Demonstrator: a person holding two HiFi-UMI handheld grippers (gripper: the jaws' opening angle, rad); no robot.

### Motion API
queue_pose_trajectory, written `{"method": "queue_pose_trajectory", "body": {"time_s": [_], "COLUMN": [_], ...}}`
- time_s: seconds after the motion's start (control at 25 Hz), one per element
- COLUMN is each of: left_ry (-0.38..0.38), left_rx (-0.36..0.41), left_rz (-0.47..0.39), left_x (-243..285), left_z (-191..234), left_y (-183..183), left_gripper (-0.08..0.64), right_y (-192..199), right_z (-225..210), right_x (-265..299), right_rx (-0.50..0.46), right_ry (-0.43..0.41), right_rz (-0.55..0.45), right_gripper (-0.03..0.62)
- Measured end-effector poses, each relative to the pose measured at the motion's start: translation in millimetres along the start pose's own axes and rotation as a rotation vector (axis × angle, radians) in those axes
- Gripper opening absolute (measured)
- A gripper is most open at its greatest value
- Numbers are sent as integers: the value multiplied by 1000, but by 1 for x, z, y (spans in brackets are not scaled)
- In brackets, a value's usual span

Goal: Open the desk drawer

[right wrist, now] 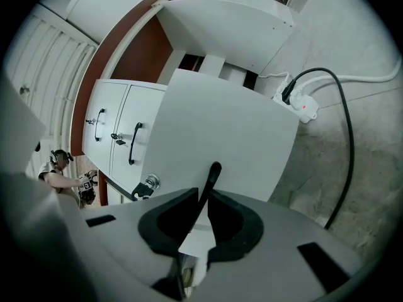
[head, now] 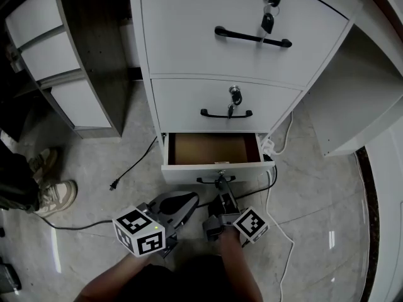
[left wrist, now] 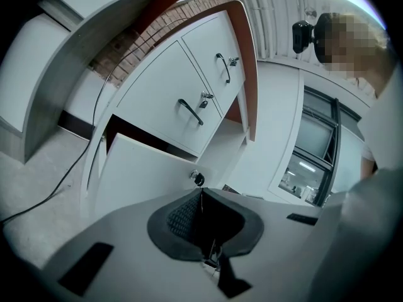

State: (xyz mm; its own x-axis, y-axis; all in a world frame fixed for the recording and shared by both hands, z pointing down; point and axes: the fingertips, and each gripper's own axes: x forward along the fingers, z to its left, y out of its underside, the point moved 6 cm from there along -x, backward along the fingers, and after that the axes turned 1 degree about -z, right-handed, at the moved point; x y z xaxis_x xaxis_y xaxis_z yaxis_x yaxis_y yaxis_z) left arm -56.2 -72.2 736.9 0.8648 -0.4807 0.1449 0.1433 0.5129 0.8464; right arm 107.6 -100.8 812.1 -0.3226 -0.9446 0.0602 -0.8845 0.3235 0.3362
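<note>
Bottom drawer (head: 214, 167): lowest of three in the white desk pedestal, pulled out over the floor toward the person.
Drawer contents: only its brown bottom shows inside.
Handle (head: 208, 180): black bar on the drawer's front panel, also seen in the right gripper view (right wrist: 213, 176).
Right gripper (head: 220, 184): jaws clamped on the handle.
Left gripper (head: 187, 200): jaws pressed together, just left of the right gripper and clear of the drawer front.
Room on the left: tiled floor (head: 119, 137) crossed by a black cable (head: 134, 163); a shelf unit (head: 60, 61) stands beyond.
Room on the right: a power strip (head: 269, 147) with white cords lies beside the drawer's corner.
Middle drawer (head: 189, 102): closed.
</note>
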Motion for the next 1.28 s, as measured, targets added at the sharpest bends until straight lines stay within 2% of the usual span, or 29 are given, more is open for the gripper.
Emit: {"method": "queue_pose_trajectory", "body": {"time_s": [0.16, 0.52, 0.76, 1.0, 1.28], "left_ry": [8, 27, 37, 99, 181], "left_rx": [7, 26, 30, 0, 22], "left_rz": [9, 17, 26, 6, 16], "left_x": [0, 2, 4, 4, 6], "left_z": [-1, -6, -7, -20, -42], "left_y": [2, -1, -2, -9, -22], "left_gripper": [11, 11, 11, 11, 11], "right_y": [0, 7, 7, 8, 10], "right_z": [-4, 3, 3, 4, 6], "right_x": [-8, -11, -19, -28, -35], "right_rx": [-41, 1, -19, -30, -29], "right_ry": [58, -29, -7, -7, -16], "right_rz": [11, 1, 13, 8, 5], "right_gripper": [55, 55, 55, 55, 55]}}
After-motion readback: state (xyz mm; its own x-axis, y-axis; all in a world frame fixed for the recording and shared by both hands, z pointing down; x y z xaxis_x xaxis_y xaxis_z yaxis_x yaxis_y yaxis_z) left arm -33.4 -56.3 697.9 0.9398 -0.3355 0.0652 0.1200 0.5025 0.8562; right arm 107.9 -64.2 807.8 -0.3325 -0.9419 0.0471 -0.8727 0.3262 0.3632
